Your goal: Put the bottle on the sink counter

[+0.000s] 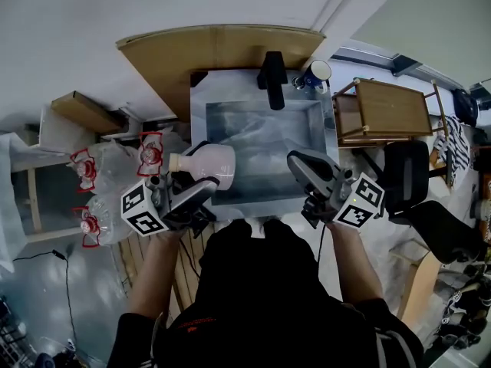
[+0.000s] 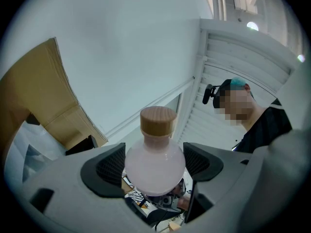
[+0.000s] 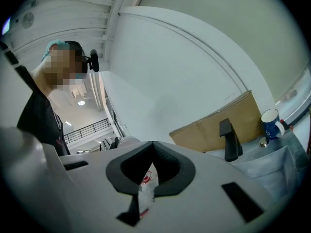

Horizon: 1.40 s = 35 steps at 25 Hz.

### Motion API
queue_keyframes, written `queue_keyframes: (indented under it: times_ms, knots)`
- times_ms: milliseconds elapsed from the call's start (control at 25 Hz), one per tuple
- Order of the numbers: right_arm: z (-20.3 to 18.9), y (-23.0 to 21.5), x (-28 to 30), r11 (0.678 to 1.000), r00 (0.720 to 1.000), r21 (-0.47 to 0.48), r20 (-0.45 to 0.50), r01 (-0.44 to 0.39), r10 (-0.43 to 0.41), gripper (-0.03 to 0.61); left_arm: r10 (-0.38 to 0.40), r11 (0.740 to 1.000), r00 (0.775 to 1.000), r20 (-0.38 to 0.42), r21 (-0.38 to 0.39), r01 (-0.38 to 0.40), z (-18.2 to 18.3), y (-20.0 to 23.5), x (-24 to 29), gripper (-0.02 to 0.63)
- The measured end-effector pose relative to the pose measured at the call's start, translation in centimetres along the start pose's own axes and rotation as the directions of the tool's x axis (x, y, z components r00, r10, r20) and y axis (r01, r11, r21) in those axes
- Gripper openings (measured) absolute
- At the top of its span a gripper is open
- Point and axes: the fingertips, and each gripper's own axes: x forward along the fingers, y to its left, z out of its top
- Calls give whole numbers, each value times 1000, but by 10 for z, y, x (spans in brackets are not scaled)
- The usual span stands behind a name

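Bottle (image 1: 207,164), pale pink, smooth and round-bellied, with a tan wood-look cap (image 1: 176,162), held sideways at the sink's left rim

Crumpled clear plastic bags (image 1: 92,176) with red prints lie far left; the left gripper (image 1: 204,179) clamps its ribbed black pads on the bottle's belly (image 2: 154,171); its long axis runs left-right in the head view, cap pointing left, away from the square brushed-steel sink (image 1: 222,87); a blocky matt-black faucet (image 1: 272,79) stands at the back rim; the right gripper (image 1: 295,159) hangs over the basin's right side, jaws pressed together on nothing (image 3: 153,144).

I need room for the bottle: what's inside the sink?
The sink basin shows nothing loose. The bottle and right hand-held gripper cover its near corners.
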Motion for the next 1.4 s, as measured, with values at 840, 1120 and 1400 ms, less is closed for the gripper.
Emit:
queue_keyframes:
  times_ms: [840, 1120, 1400]
  knots:
    - [23, -93, 21, 995, 993, 2, -70, -96, 96, 3, 188, 980, 982, -16, 71, -186, -9, 120, 58, 364]
    - [22, -122, 20, 994, 991, 29, -81, -102, 104, 3, 255, 965, 965, -56, 87, -249, -13, 179, 72, 364]
    - [15, -148, 20, 995, 993, 57, -88, -78, 83, 3, 311, 948, 943, -117, 107, -299, -21, 243, 86, 364]
